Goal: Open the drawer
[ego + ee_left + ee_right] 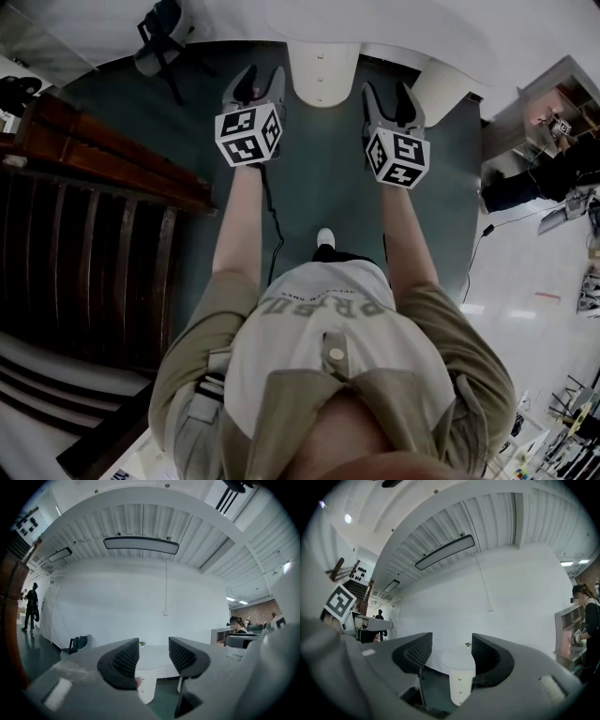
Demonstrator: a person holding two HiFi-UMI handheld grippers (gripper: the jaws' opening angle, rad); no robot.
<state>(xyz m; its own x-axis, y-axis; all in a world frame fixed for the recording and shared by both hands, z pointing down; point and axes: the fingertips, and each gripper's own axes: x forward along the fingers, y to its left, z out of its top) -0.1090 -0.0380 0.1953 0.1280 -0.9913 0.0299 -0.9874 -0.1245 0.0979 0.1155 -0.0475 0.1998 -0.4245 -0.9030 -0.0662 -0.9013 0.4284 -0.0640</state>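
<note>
A person is holding two tongs out level over a dark green floor, each carrying one marker cube. In the head view, one wooden staircase is standing at the left, and one black chair is sitting near the top. The left tongs are standing moderately apart with nothing between them. One white desk is curving ahead, its one leg panel showing between the two tongs. The right tongs are gaping wider, also empty. The drawer cannot be made out in any view.

The left gripper view, looking past the left tongs, is showing what the head view is not: one long ceiling lamp, one standing figure at the far left, and one small plant on the desk. The right gripper view, looking past the right tongs, is alone in catching the left tongs' marker cube at its left edge and one person by shelves at its right.
</note>
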